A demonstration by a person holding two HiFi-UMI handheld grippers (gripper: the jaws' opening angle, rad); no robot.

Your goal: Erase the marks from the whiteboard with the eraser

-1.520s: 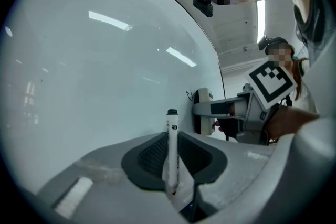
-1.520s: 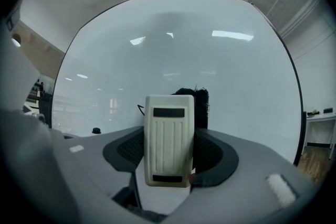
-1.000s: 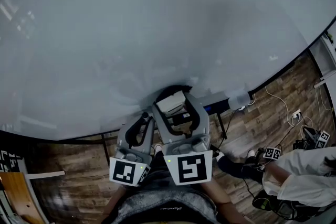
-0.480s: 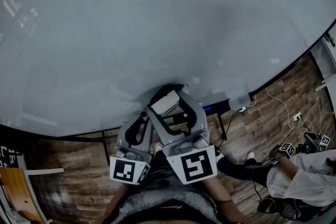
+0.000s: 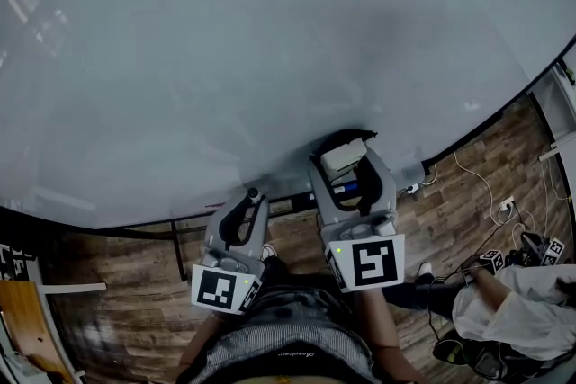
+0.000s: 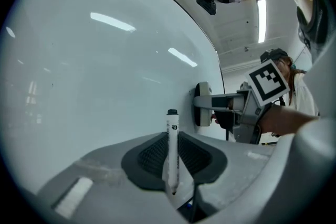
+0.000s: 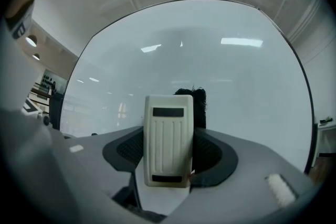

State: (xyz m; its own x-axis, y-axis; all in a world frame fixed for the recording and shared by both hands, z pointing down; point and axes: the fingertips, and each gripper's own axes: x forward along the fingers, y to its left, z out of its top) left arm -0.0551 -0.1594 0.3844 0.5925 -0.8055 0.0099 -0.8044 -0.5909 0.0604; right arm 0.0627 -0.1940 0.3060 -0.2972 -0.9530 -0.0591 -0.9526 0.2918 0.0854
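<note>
The whiteboard (image 5: pixel 270 49) fills most of the head view, and I see no marks on it. My right gripper (image 5: pixel 346 156) is shut on a cream eraser (image 5: pixel 342 159), whose dark felt is pressed to the board near its lower edge. In the right gripper view the eraser (image 7: pixel 168 147) stands between the jaws of the right gripper (image 7: pixel 168 157), felt toward the board (image 7: pixel 220 60). My left gripper (image 5: pixel 251 200) hangs lower and to the left, shut on a white marker (image 6: pixel 171 149) with a black cap. The left gripper view also shows the eraser (image 6: pixel 201 104) against the board (image 6: pixel 94 76).
Below the board are a wooden floor (image 5: pixel 117 319), a white object (image 5: pixel 409 171) on the board's ledge, and cables (image 5: pixel 490 193). A person in light trousers (image 5: pixel 513 310) crouches at the lower right beside marker cubes (image 5: pixel 549 245). An orange surface (image 5: pixel 22 328) sits at the lower left.
My right gripper has slid the eraser to the right along the board's lower part. The left gripper with the marker has hardly moved.
</note>
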